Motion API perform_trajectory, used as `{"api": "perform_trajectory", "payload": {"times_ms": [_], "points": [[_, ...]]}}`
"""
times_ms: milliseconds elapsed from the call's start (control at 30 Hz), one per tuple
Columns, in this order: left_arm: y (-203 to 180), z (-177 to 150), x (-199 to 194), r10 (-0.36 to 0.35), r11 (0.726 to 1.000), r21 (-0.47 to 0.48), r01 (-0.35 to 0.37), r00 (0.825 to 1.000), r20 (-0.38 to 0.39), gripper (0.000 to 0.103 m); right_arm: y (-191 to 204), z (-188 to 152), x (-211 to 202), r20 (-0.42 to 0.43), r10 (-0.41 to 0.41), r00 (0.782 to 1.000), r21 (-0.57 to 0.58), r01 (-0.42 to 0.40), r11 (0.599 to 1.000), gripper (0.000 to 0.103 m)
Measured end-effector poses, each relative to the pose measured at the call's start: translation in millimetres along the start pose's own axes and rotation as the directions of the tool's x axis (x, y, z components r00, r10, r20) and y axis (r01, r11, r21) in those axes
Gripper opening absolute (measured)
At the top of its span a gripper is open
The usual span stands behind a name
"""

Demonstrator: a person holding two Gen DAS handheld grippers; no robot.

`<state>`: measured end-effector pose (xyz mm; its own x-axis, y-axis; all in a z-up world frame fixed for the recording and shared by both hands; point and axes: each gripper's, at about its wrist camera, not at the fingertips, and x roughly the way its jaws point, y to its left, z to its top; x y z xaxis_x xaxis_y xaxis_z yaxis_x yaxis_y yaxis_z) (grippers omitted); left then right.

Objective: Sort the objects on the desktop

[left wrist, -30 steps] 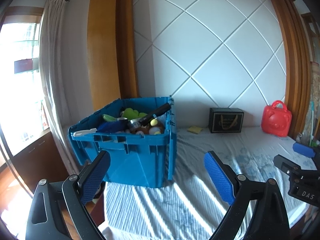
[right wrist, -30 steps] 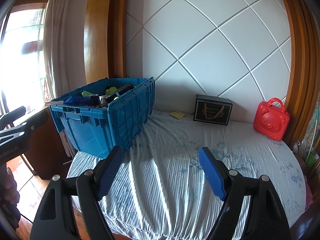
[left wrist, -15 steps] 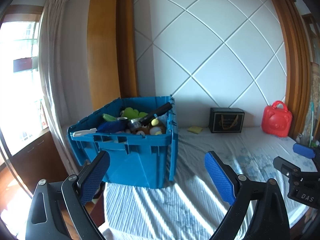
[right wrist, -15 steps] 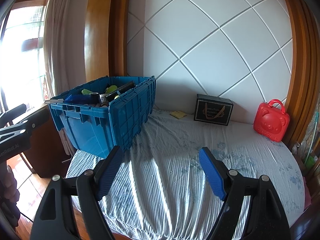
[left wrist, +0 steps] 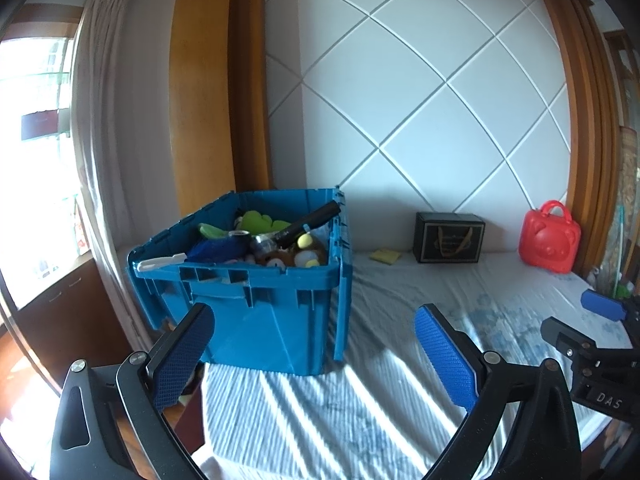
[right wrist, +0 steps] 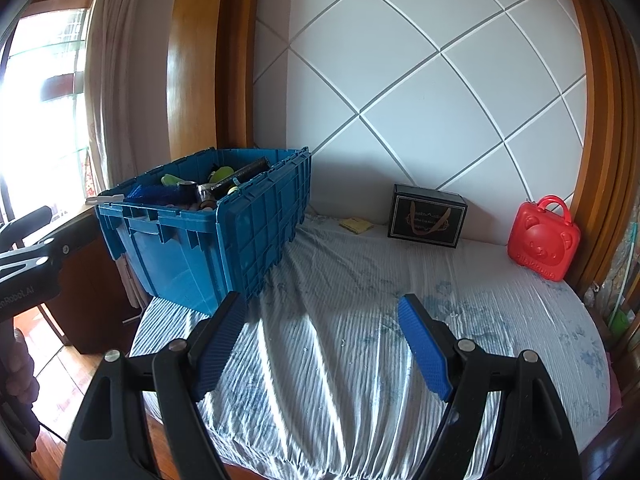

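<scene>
A blue plastic crate (left wrist: 256, 300) stands on the left end of a cloth-covered surface, filled with plush toys, a black flashlight (left wrist: 308, 224) and other items; it also shows in the right wrist view (right wrist: 208, 236). A black box (left wrist: 449, 238), a red bear-shaped case (left wrist: 550, 238) and a yellow pad (left wrist: 385, 256) sit along the back wall. My left gripper (left wrist: 314, 354) is open and empty in front of the crate. My right gripper (right wrist: 324, 346) is open and empty above the cloth, right of the crate.
The striped blue-white cloth (right wrist: 360, 320) covers the surface up to a white quilted wall. A window with a curtain (left wrist: 96, 160) and a dark wooden cabinet (left wrist: 68, 320) lie left of the crate. Wooden trim frames the right side.
Both grippers have shifted only slightly; the view drifted a little. Nothing was grasped or released.
</scene>
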<state>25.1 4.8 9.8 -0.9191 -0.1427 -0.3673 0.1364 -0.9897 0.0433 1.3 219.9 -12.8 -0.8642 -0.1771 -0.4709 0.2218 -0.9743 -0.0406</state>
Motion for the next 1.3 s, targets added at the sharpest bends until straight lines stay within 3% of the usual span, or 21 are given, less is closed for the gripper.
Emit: {"api": "perform_trajectory", "payload": {"times_ms": [267,800,1300], "points": [[5.8,-3.8,3.5,-0.046,0.998,-0.035,0.046,0.999,0.002,0.102,0.1,-1.1,4.1,-0.012,0.015,1.000,0.009,-0.015,1.000,0.078],[4.6,-0.8,5.5,0.015,0.999,-0.029,-0.015,1.000,-0.006,0.102,1.1,1.1,5.4,-0.009,0.017,1.000,0.005,-0.017,1.000,0.078],[1.9,0.0,0.1,0.010,1.000,-0.014,-0.010,1.000,0.004,0.102,2.4,-0.6,6.3,-0.020,0.025,0.999,-0.003,-0.026,1.000,0.078]]}}
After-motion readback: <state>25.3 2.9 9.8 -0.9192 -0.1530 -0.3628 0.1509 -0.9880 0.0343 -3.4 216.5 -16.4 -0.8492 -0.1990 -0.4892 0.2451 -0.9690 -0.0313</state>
